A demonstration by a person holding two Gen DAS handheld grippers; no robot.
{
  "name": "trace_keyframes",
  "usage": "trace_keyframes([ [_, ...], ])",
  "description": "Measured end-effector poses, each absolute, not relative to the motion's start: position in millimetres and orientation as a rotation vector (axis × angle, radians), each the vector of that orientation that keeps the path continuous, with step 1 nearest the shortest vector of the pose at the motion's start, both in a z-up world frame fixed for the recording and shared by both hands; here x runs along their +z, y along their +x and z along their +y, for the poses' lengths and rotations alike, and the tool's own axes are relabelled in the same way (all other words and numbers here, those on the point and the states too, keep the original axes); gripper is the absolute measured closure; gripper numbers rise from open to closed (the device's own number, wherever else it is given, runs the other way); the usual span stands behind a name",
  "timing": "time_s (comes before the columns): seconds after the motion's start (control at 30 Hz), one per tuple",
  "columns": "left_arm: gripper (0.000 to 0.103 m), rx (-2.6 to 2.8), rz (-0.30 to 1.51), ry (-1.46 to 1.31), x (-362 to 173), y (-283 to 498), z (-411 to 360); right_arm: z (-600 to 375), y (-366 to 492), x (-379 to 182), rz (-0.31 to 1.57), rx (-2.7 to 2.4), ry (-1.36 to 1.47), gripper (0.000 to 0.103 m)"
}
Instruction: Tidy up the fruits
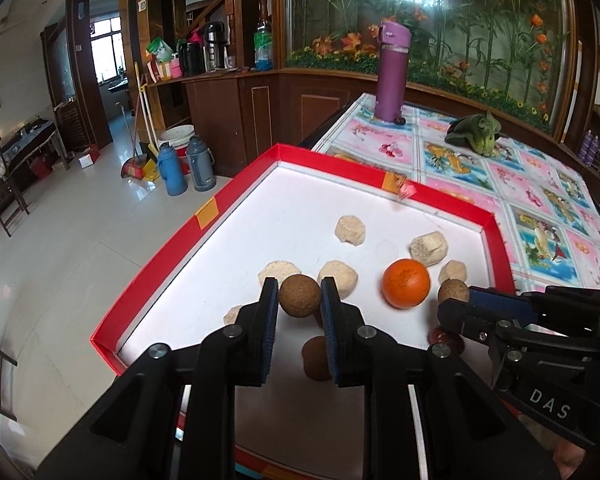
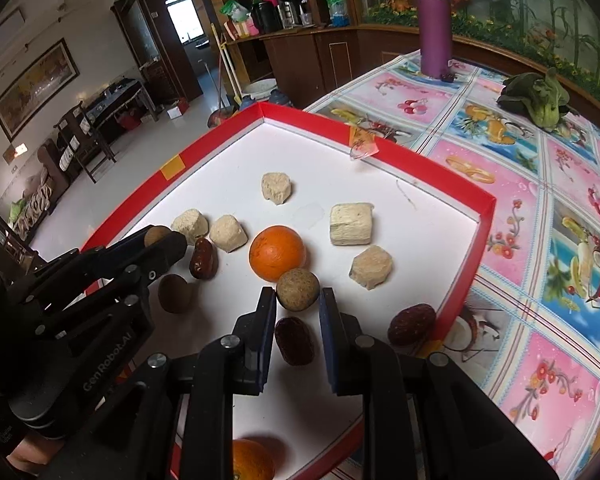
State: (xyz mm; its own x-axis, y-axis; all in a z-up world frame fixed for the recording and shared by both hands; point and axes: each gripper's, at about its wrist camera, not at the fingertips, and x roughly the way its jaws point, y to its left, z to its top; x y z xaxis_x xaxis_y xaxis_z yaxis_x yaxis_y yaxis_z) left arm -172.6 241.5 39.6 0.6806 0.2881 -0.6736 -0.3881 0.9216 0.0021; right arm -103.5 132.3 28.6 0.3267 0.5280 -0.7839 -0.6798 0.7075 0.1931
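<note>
A red-rimmed white tray point(image 1: 236, 192) point(image 2: 488, 208) holds an orange point(image 1: 406, 283) point(image 2: 277, 253), brown round longans, dark red dates and several pale beige chunks point(image 1: 350, 230) point(image 2: 351, 224). My left gripper point(image 1: 299, 292) point(image 2: 165, 240) is shut on a brown longan point(image 1: 299, 295) and holds it just above the tray floor. My right gripper point(image 2: 298, 296) point(image 1: 456, 300) has its pads on either side of another longan point(image 2: 298, 290) beside the orange, seemingly gripping it. A date point(image 2: 295, 340) lies under the right gripper. Another longan point(image 2: 175, 293) and date point(image 2: 204, 258) lie at left.
The tray sits on a table with a pink fruit-print cloth point(image 2: 540, 240). A purple flask point(image 1: 392, 72) and a green vegetable point(image 1: 476, 132) stand at the table's far side. A second orange point(image 2: 252, 460) lies outside the tray's near edge. A date point(image 2: 412, 324) lies by the right rim.
</note>
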Motion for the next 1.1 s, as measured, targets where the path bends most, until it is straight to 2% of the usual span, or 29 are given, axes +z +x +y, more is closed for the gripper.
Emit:
trace_keyframes([
  [0.33,0.079,0.403,0.773,-0.153,27.3,-168.3,245.7,137.5,-107.6,20.5,0.944,0.775,-0.248,0.082],
  [0.47,0.079,0.409,0.779,-0.148,28.0,-168.4,245.2,136.6,-111.5,22.2,0.936,0.774,-0.267,0.077],
  [0.57,0.077,0.410,0.783,-0.153,28.6,-168.4,245.3,129.3,-114.0,28.7,0.926,0.769,-0.256,0.065],
  [0.6,0.070,0.410,0.783,-0.155,28.8,-168.4,245.5,127.0,-114.4,31.1,0.918,0.764,-0.253,0.063],
  [0.63,0.058,0.410,0.780,-0.159,29.7,-169.3,245.2,123.7,-115.9,34.7,0.906,0.765,-0.250,0.062],
  [0.7,0.041,0.413,0.773,-0.163,32.1,-171.3,243.7,116.3,-120.9,44.0,0.875,0.768,-0.249,0.061],
  [0.87,0.025,0.427,0.729,-0.146,43.5,-179.1,235.0,96.6,-133.0,62.7,0.809,0.752,-0.233,0.049],
  [1.0,0.012,0.445,0.701,-0.132,54.1,-190.4,226.8,78.7,-145.1,78.6,0.766,0.742,-0.210,0.046],
  [1.1,0.008,0.469,0.681,-0.112,62.4,-203.2,219.9,66.3,-156.6,92.2,0.720,0.740,-0.198,0.039],
])
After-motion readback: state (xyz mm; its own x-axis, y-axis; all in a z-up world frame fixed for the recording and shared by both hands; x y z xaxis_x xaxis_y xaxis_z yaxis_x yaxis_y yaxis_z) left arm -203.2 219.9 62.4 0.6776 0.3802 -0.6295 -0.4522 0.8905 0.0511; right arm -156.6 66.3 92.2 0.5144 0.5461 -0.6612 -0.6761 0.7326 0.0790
